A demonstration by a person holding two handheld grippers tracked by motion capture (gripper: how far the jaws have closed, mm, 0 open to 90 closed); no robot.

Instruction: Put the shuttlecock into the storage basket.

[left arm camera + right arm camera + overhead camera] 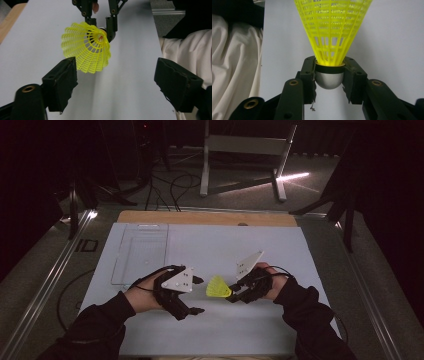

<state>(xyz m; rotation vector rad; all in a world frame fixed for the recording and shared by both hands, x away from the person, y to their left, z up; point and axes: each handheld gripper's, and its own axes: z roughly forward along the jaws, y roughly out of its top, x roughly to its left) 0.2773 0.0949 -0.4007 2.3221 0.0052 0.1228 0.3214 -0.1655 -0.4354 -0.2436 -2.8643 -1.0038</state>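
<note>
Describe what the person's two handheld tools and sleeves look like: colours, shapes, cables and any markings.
Both the left tool and the right tool are black, with linkage arms ending in blocky pads. Each carries a pale three-cornered plate dotted with small holes, and trails a thin black cable. The person wears dark long sleeves.

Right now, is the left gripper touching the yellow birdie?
Apart. The left gripper view shows the left gripper wide open, with the birdie ahead of it.
</note>
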